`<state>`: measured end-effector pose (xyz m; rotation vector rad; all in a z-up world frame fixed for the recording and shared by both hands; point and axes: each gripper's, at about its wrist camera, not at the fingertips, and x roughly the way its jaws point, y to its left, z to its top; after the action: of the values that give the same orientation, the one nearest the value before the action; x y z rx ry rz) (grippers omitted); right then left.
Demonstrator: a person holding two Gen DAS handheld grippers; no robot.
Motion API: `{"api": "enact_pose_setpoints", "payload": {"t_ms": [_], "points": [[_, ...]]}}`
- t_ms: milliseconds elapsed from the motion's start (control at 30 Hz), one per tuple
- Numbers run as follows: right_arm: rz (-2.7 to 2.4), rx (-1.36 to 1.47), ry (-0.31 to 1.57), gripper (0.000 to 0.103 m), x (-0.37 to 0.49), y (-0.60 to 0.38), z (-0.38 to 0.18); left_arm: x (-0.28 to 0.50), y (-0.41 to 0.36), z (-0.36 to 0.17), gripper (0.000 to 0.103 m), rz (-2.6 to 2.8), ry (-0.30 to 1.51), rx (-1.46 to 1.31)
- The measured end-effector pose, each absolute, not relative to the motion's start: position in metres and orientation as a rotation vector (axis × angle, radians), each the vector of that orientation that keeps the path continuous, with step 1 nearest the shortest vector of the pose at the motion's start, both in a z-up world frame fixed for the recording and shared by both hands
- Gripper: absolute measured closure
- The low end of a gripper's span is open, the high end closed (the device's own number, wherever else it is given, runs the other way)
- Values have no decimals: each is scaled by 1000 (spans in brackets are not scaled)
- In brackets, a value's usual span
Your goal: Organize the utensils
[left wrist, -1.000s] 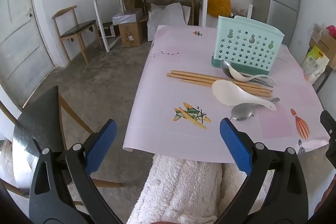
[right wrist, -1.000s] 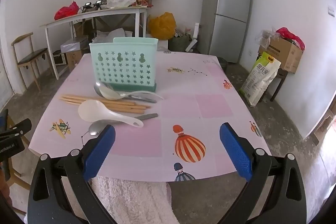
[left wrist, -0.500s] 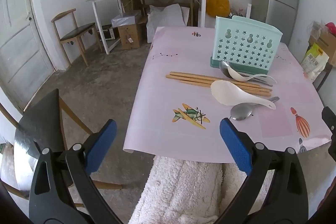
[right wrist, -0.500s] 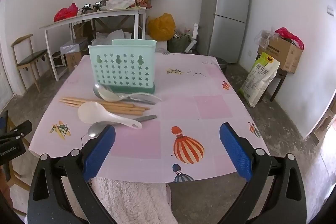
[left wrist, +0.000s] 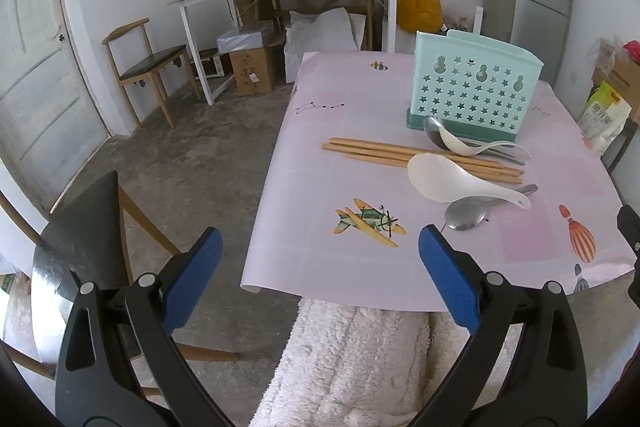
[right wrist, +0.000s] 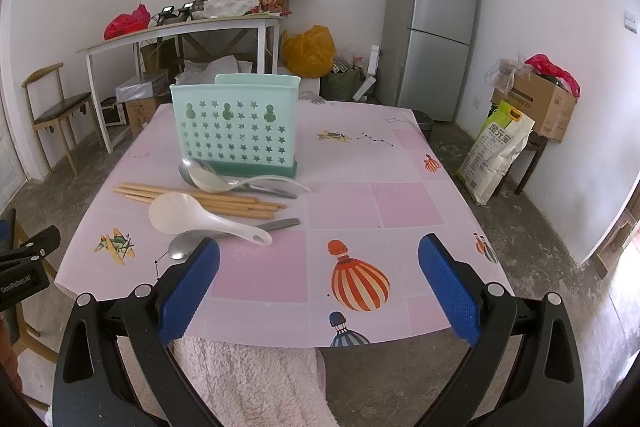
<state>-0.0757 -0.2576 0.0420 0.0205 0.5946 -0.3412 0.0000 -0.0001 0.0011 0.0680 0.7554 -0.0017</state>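
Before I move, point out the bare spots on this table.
Free: the right half of the table, from the utensil holder out to the balloon print. Also free: the near-left corner around the plane print. Crowded: in front of the holder, with chopsticks, white rice paddle and spoons.

Background of my workspace. At 1 o'clock stands a grey refrigerator [right wrist: 434, 27]; at 11 o'clock, a cluttered white side table [right wrist: 180, 31] bearing a red bag [right wrist: 127, 22], with a yellow bag [right wrist: 309, 51] on the floor just beside it. A wooden chair [right wrist: 52, 113] sits at 9 o'clock, a cardboard box [right wrist: 536, 105] and rice sack [right wrist: 496, 151] at 3 o'clock.
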Motion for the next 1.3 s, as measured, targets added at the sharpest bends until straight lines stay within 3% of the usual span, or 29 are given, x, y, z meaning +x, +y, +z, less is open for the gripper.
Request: {"api": "enact_pose_setpoints", "payload": {"t_ms": [1300], "points": [[-336,16,594,6,-77,-257,37,1,0,-1,8,12,757,80]]}}
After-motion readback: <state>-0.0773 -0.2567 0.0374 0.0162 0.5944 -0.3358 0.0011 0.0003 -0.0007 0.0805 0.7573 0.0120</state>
